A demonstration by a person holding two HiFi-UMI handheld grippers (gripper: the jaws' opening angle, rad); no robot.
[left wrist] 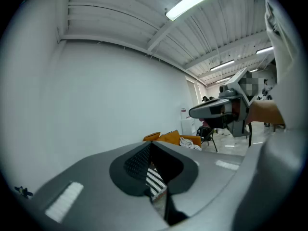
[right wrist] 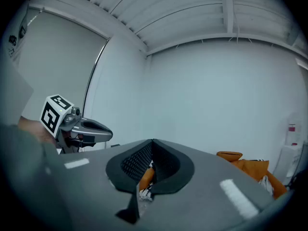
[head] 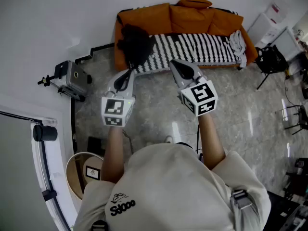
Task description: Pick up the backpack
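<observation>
A black backpack [head: 136, 42] lies on the left end of an orange sofa [head: 192, 16], on its black-and-white striped seat [head: 202, 48]. My left gripper [head: 129, 72] is held out level in front of the sofa, its tip just short of the backpack's lower edge. Its jaws are shut with nothing between them. To its right, my right gripper [head: 172, 63] points at the striped seat, also shut and empty. In the left gripper view the closed jaws [left wrist: 150, 144] hide the backpack; the right gripper [left wrist: 216, 110] shows beside them. The right gripper view shows its shut jaws [right wrist: 153, 142] and the left gripper [right wrist: 82, 128].
A white cloth [head: 237, 41] lies on the sofa's right end. A camera on a tripod [head: 72, 78] stands at the left by the wall, a black chair [head: 272, 59] at the right. A round wooden tub [head: 77, 174] is near my left elbow. The floor is grey stone tile.
</observation>
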